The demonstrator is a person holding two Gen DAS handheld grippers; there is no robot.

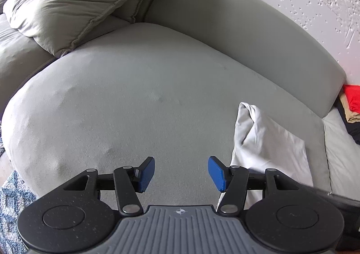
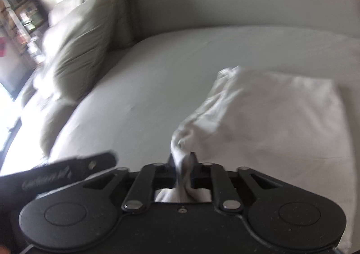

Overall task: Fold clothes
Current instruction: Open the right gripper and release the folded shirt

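While the white garment [image 2: 270, 123] already looks mostly folded into a flat rectangle on the grey sofa seat [image 1: 135, 101], one end of it is still bunched up and runs straight into the right hand-held gripper [image 2: 183, 165], so I'd say this fold isn't quite finished. That twisted strip of cloth sits between the jaws, which stand only a little apart. It's blurry down there, and I honestly can't tell if the pads are still pinching the cloth or have just let it go slack. The left hand-held gripper [image 1: 181, 174] is clearly released, its blue pads [image 1: 147, 174] spread wide with nothing between them, hovering over bare seat just left of the garment. From the left wrist view the garment lies on the seat, near its right edge, with one corner poking up a bit rather than lying flat. Beyond that edge of the seat there's a small pile with a red cloth [image 1: 353, 98] on top, which could be more clothes, though too little shows to tell if they're folded. A big pillow [image 1: 74, 4] leans at the far left of the seat. My guess at what's left: drop that last bunched end, smooth the raised corner, then deal with whatever else needs folding.
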